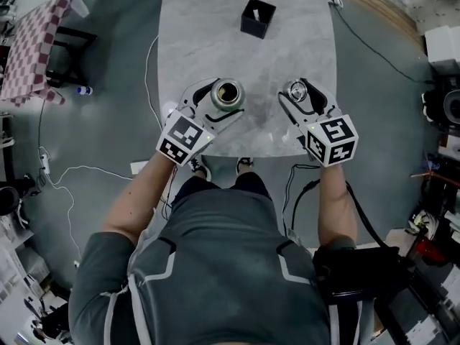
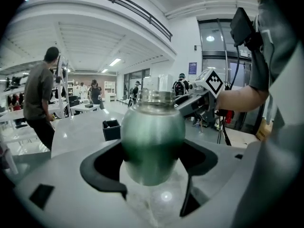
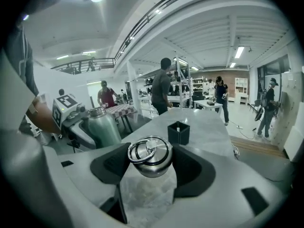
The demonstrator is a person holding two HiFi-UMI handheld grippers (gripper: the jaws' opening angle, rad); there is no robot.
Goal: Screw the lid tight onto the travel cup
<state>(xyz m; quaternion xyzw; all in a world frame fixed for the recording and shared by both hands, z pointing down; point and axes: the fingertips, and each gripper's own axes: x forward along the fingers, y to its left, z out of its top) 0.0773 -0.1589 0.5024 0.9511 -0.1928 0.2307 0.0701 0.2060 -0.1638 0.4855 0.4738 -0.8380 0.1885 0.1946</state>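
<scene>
The green steel travel cup [image 1: 227, 94] stands upright with its mouth open and no lid on it. My left gripper [image 1: 224, 105] is shut on the cup [image 2: 153, 141], its black pads pressed to both sides of the body. My right gripper [image 1: 300, 94] is shut on the round steel lid [image 1: 296, 90], which carries a wire ring on top [image 3: 150, 155]. Cup and lid are held side by side, apart, just above the near edge of the grey table [image 1: 215, 42]. From the right gripper view the cup [image 3: 103, 126] shows at the left.
A small black square box [image 1: 257, 18] stands at the far middle of the table [image 3: 209, 132]. Cables run over the floor on both sides. A checked cloth table [image 1: 32, 45] stands at the far left. Several people stand in the room behind.
</scene>
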